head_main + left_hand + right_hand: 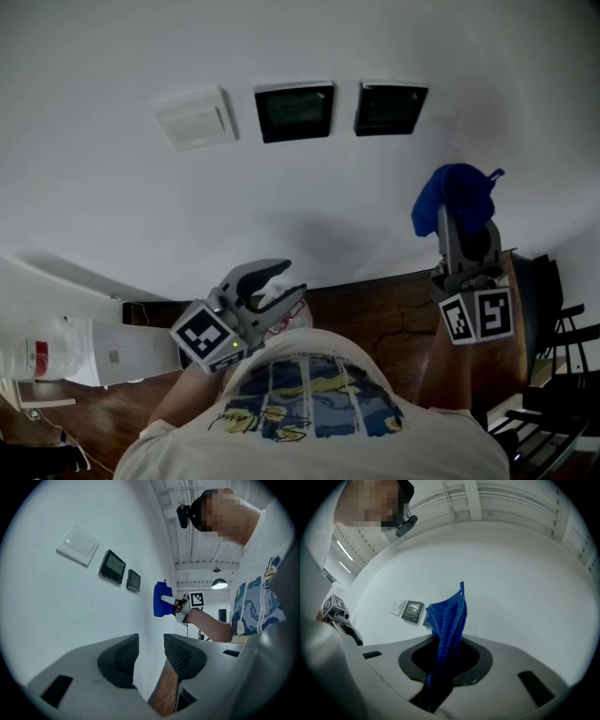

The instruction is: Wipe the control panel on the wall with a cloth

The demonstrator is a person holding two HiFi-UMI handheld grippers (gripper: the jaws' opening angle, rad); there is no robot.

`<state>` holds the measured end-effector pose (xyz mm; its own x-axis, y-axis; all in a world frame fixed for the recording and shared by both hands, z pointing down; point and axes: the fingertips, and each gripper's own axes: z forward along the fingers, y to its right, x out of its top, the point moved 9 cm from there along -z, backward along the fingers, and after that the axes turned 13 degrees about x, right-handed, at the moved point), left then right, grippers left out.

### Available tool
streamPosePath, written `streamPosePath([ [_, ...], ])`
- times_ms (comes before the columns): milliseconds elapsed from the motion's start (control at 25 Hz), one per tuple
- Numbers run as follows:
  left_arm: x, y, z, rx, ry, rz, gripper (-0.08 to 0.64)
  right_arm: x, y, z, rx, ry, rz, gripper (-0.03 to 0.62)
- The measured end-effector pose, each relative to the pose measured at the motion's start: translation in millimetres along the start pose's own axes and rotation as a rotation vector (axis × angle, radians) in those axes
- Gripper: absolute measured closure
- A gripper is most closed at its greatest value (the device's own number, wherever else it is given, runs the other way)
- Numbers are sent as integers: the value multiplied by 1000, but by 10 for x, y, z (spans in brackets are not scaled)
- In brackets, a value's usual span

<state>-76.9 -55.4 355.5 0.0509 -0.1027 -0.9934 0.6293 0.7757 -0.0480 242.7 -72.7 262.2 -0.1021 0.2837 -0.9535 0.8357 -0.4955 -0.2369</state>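
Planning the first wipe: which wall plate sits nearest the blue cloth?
The black-screened panel at the row's right end, nearest the blue cloth in the right gripper; the other black panel and white switch lie farther left.

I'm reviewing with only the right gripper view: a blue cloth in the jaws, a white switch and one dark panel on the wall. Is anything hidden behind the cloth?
Observer: Yes. The head view shows a second dark panel right of the first panel.
Reviewer: Is either being wiped?
Observer: No. In the left gripper view the cloth is apart from both.
Reviewer: What about the other side?
Observer: The left gripper is open, with nothing between its jaws.
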Motion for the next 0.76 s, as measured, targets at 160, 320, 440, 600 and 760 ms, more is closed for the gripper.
streamPosePath([
  [160,-8,-18,-23,2,-6,8,416,-23,-61,-14,11,-9,7,508],
  [320,10,-18,-37,9,5,-1,416,-41,-106,1,18,-10,10,508],
  [440,6,-17,-48,12,8,-6,416,-61,-128,19,24,-11,15,508],
  [600,14,-11,-59,14,13,-14,416,-59,-151,29,29,-10,17,508],
  [760,15,-17,-75,14,16,-10,416,-62,-176,23,29,-13,18,508],
])
